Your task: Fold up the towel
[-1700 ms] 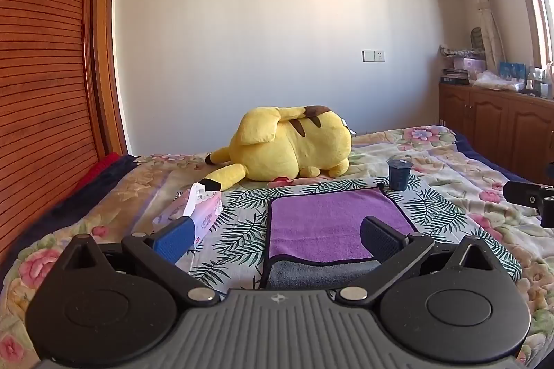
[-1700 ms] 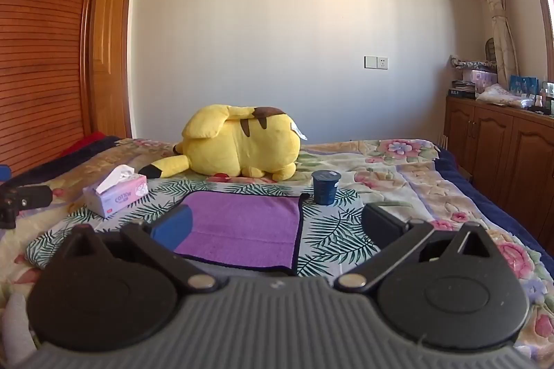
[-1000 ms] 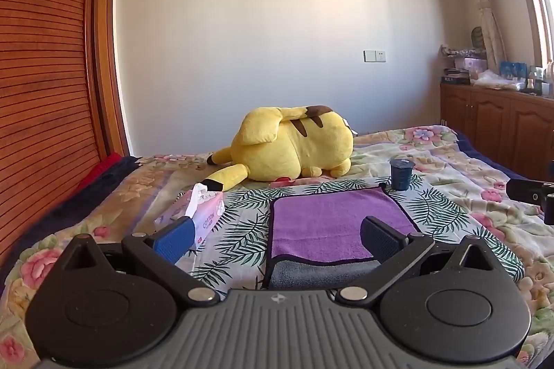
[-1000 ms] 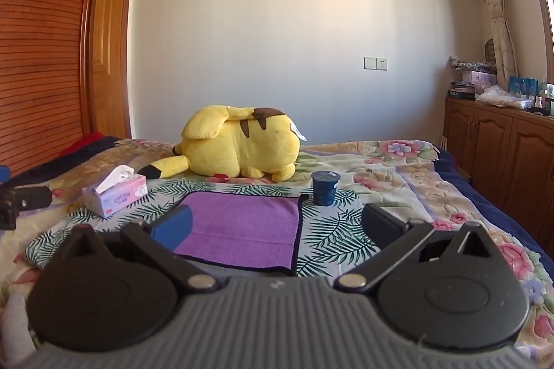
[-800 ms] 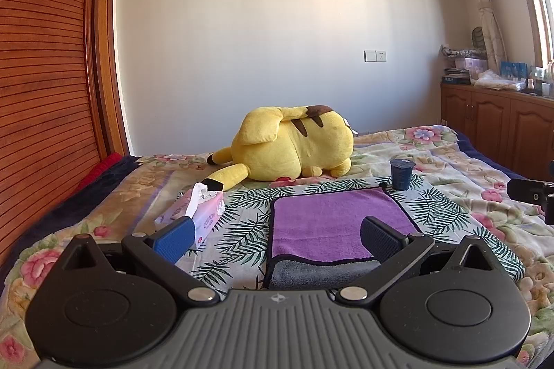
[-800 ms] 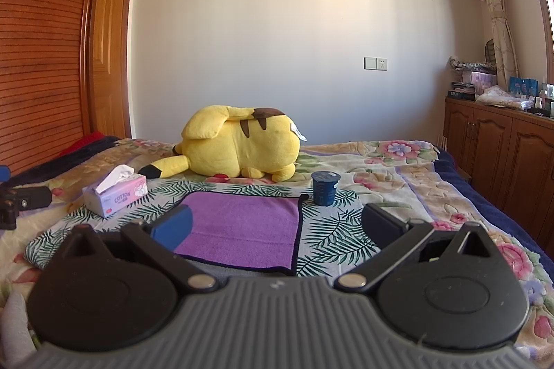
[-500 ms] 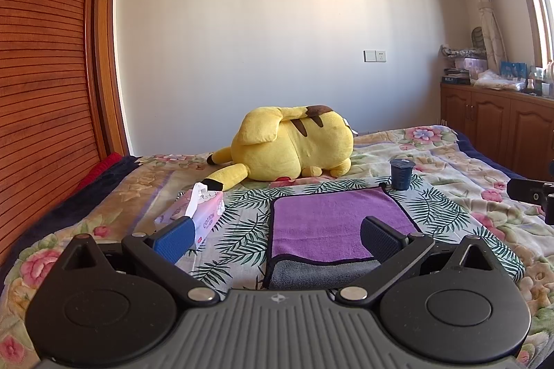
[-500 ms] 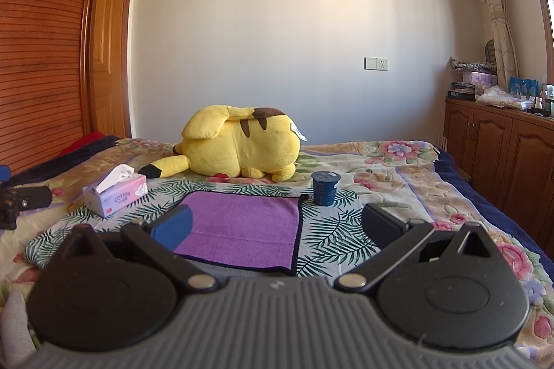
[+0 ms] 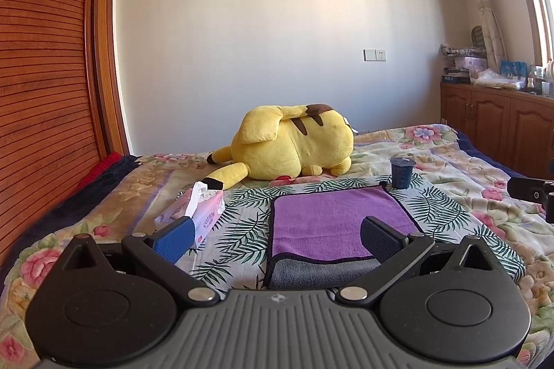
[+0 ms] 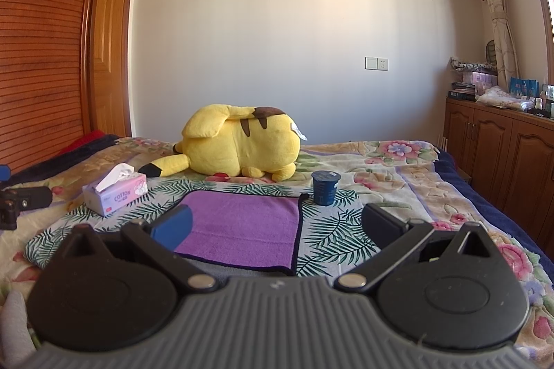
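- My left gripper [image 9: 277, 235] has its fingers spread wide with nothing between them, held above the near end of the bed.
- My right gripper [image 10: 277, 227] is the same: fingers spread, nothing held, also above the near end.
- Each shows in the other's view: the right one's tip at the right edge of the left view, the left one's at the left edge of the right view. They are well apart.
- Purple towel [image 9: 337, 222] lies flat on the leaf-print cloth [image 9: 242, 230], between the two grippers and ahead of both.
- Its near edge shows a grey layer under the purple, with dark trim around the border.
- No finger touches the towel; in the left view my right finger overlaps it only in line of sight.
- Tissue box [image 9: 204, 213] sits left of the towel, apart from it, with a tissue sticking up.
- Dark blue cup [image 10: 325, 187] stands upright just beside the towel's far right corner.
- Yellow plush toy [image 9: 294, 144] lies on the floral bedspread [image 10: 415, 168] beyond the towel.
- Wooden cabinets [image 10: 502, 147] run along the right wall.
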Available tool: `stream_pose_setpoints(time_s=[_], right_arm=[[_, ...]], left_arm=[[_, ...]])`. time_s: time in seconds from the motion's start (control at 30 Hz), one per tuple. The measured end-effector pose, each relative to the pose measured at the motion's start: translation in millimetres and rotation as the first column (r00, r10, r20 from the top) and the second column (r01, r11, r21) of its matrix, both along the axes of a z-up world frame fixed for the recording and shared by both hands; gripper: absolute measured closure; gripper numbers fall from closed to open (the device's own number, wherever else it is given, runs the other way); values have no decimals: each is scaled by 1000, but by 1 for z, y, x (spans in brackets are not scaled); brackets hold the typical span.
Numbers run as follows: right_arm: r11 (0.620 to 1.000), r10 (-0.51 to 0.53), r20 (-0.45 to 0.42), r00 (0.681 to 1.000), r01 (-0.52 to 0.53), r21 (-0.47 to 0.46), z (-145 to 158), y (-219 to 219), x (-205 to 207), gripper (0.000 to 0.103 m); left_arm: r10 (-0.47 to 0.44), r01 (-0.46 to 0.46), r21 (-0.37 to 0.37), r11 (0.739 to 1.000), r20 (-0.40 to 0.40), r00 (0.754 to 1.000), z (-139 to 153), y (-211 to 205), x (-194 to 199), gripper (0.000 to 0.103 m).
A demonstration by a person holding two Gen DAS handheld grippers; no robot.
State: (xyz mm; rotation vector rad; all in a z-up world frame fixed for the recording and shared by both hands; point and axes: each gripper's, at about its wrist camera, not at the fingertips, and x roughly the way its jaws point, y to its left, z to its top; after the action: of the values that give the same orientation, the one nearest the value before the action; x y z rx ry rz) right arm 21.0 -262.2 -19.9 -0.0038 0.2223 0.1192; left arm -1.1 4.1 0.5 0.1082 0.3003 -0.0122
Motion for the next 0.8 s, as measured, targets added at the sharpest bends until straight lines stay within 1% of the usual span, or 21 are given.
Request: stream_pose_setpoints(time_s=[0.8], right_arm=[[1000, -1, 1, 1000, 1, -2, 0, 1, 0, 0]], left_arm=[[-3, 3, 4, 1000, 3, 1000, -6, -1, 1, 16]])
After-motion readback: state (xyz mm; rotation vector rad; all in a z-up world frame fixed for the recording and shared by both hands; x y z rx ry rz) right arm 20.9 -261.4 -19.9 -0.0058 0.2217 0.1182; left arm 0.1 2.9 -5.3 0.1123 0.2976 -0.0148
